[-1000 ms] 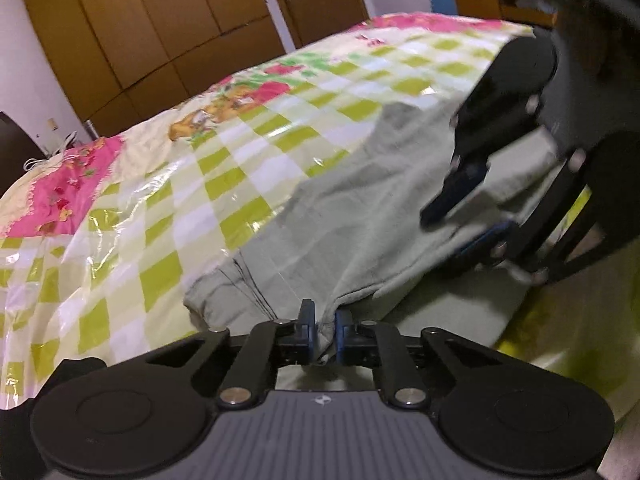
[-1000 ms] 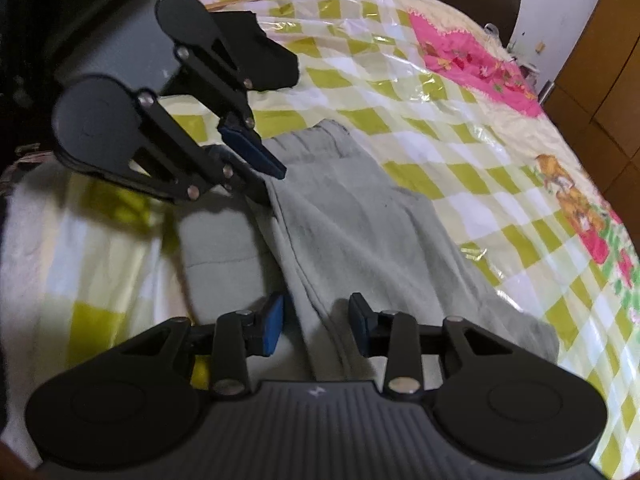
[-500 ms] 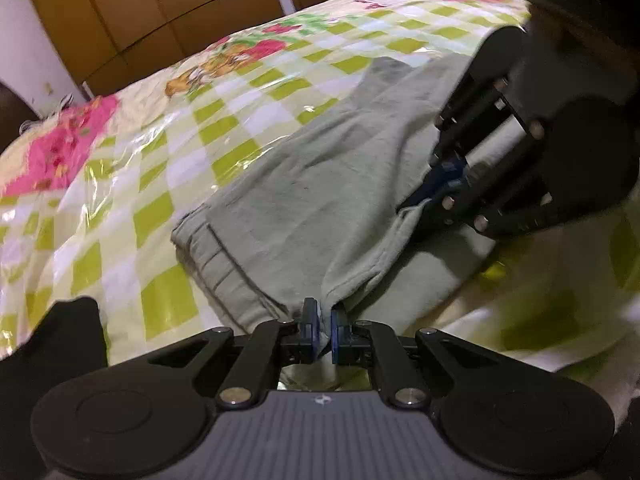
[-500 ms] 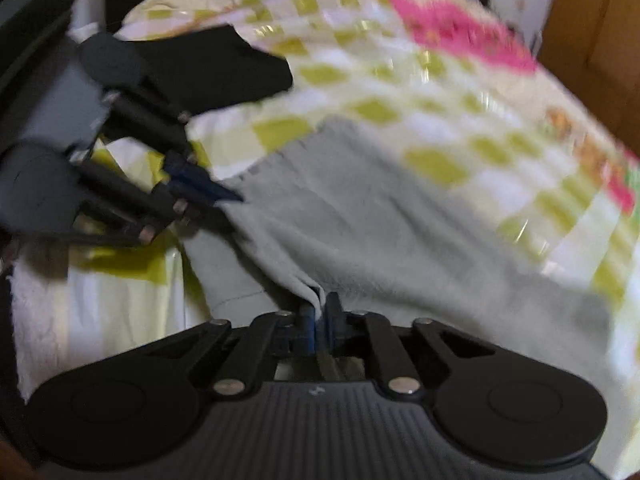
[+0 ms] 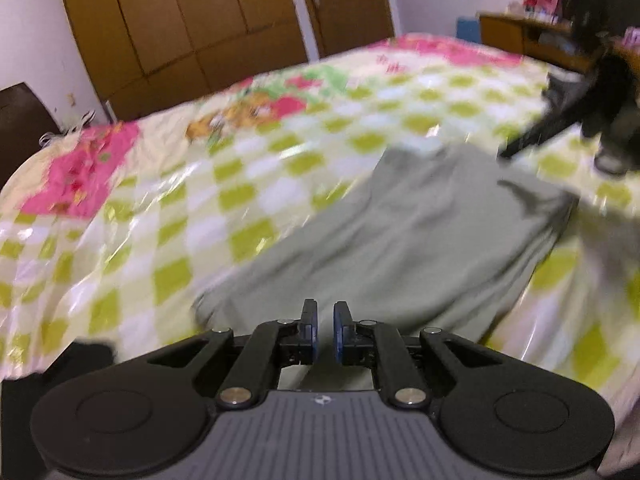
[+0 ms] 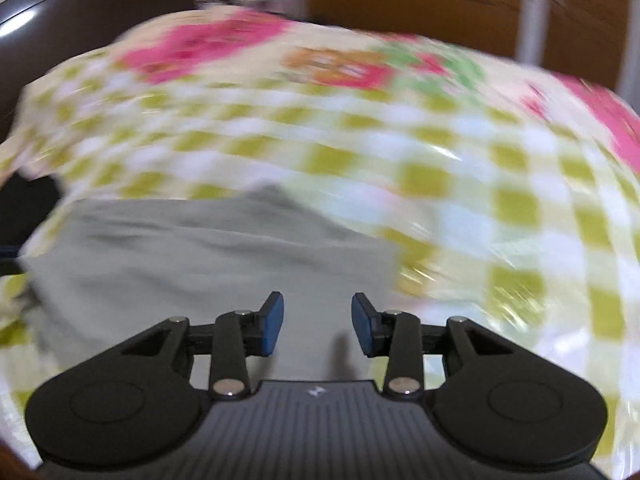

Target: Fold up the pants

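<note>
Both tongs hang over the bed with nothing gripped. Left tongs [image 5: 323,320] show a narrow slit between the blue pads, just parted after being nearly closed, and no cloth sits in that slit; the pants [image 5: 400,240] lie beyond the tips. Right tongs [image 6: 317,322] stand with a wide gap, their jaws having just been opening, and only the grey fabric lying below shows through between the pads, not pinched. In the left wrist view the right tongs [image 5: 520,144] appear as a dark blurred shape at the far right, above the far corner of the garment. The pants [image 6: 192,256] are pale grey-green, folded into a flattish oblong near the edge of the bed, resting on a glossy bedcover [image 5: 160,208] checked in lime and white with pink flowered patches. Brown wardrobe doors [image 5: 192,20] stand behind the bed. Both views are smeared by motion, so the fold edges cannot be made out finely
</note>
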Tool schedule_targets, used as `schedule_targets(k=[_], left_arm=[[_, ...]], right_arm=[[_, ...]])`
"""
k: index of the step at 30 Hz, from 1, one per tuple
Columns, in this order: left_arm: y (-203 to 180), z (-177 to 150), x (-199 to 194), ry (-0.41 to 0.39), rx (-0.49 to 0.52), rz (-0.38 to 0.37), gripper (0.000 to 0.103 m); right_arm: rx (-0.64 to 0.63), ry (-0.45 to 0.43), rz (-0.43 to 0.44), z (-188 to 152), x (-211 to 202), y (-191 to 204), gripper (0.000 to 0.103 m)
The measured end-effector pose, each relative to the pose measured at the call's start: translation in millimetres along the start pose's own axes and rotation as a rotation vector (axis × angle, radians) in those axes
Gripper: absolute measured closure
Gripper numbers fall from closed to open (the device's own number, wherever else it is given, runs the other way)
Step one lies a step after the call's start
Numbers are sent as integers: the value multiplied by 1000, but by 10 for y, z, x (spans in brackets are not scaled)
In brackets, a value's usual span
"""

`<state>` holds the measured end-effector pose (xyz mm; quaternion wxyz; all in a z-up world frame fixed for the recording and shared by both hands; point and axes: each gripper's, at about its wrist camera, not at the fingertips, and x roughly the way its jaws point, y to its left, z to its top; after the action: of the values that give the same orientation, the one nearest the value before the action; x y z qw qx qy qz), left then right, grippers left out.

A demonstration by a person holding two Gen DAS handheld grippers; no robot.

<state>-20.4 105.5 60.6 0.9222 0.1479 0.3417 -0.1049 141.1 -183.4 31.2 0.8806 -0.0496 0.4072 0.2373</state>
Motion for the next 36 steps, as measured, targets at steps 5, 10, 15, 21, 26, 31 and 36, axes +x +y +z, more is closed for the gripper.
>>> schedule_targets(k=[5,10,15,21,26,31,36], left_arm=[[-216,205,186,-11,-8,-57,78],[-290,271,394,0,-25,-49,78],[-375,157,812,79,-34,-39,78],[-431,96,917,116,-40,-23,78],[-444,113,936,108,-43,-22,77],[-441,129,942,100,-57,-24,77],[-479,156,983,97,-63,-19,78]], right_arm=[[193,101,127,-167,276,-363,62],[239,106,254,-212,413,-415,62],[319,84,290,-271,346,-667,64],[359,119,344,-365,393,-812,69],[406,174,416,-373,440,-976,66],[460,218,534,-365,541,-879,72],[584,181,553,-398,574,-988,96]])
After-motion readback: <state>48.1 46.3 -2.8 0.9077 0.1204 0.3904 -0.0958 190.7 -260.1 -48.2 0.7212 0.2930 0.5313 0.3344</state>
